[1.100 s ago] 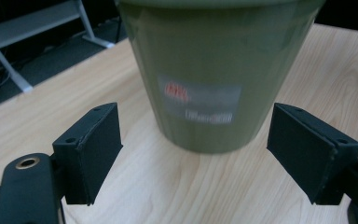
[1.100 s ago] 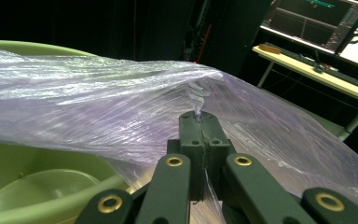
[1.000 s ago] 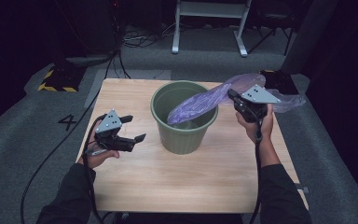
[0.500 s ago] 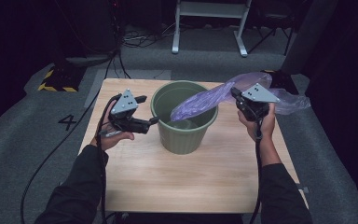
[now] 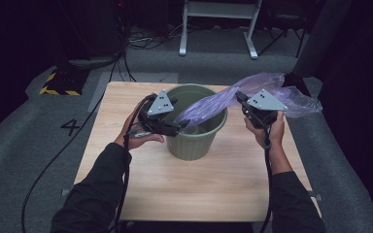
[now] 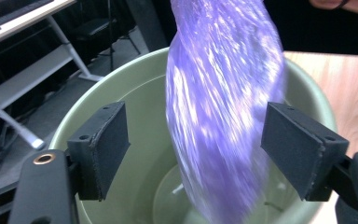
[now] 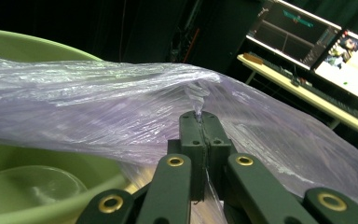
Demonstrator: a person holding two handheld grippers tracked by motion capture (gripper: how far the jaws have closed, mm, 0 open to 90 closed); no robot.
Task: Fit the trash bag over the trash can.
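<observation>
A green bin [image 5: 194, 141] stands mid-table. A purple plastic bag [image 5: 209, 105] stretches from inside the bin out over its right rim. My right gripper [image 5: 243, 101], right of the bin, is shut on the bag, its jaws pinching a twisted fold of the bag [image 7: 121, 112] above the bin [image 7: 32, 49]. My left gripper [image 5: 180, 125] is open at the bin's left rim, pointing into it. In the left gripper view the bag [image 6: 223, 107] hangs between the two spread pads [image 6: 103, 144] without touching them, over the bin [image 6: 135, 93].
The wooden table [image 5: 184, 194] has free surface in front of the bin and to its left. Grey carpet surrounds it, marked with a "4" [image 5: 71, 127]. A white frame [image 5: 218, 22] stands beyond the table. Cables [image 5: 53, 165] trail off the left side.
My left gripper has swung from the table's left side up to the bin's rim, now straddling the bag. The right gripper has held still with the bag.
</observation>
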